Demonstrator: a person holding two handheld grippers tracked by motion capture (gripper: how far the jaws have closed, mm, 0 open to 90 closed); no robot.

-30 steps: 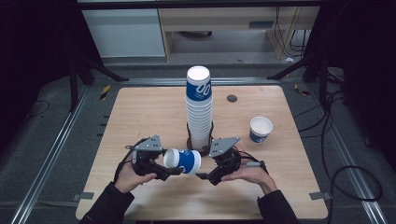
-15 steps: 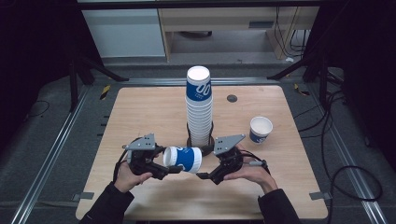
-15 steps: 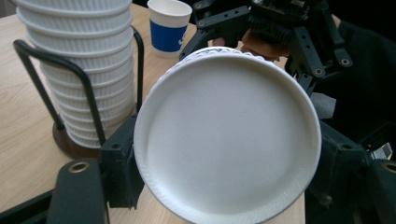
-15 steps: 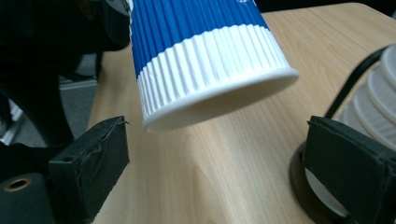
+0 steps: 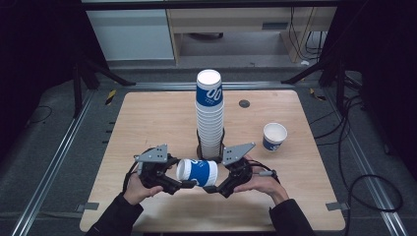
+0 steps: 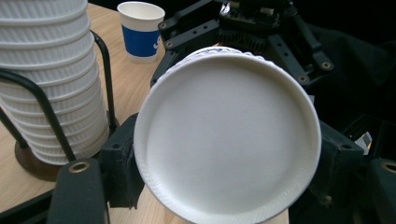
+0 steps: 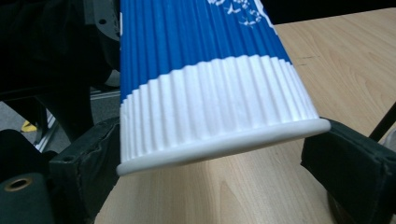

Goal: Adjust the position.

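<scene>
A: Over the last second the cup [image 5: 197, 172] has barely shifted: it lay on its side between the 2 grippers in front of the stack [image 5: 209, 115] then, and it lies there now, lifted off the table [image 5: 147, 118].

B: Who has hold of it?

A: The left gripper [image 5: 184, 184] grips one end; in its own view the jaws sit closed against both sides of that end. The right gripper [image 5: 210, 188] has its jaws at the other end, and in its view the pads look just beside the rim, so a firm grip cannot be told.

B: So what does that mean?

A: Likely a handover caught mid-way, or 2 nested cups being pulled apart. Another cup [image 5: 274, 136] stands upright well to the right.
</scene>
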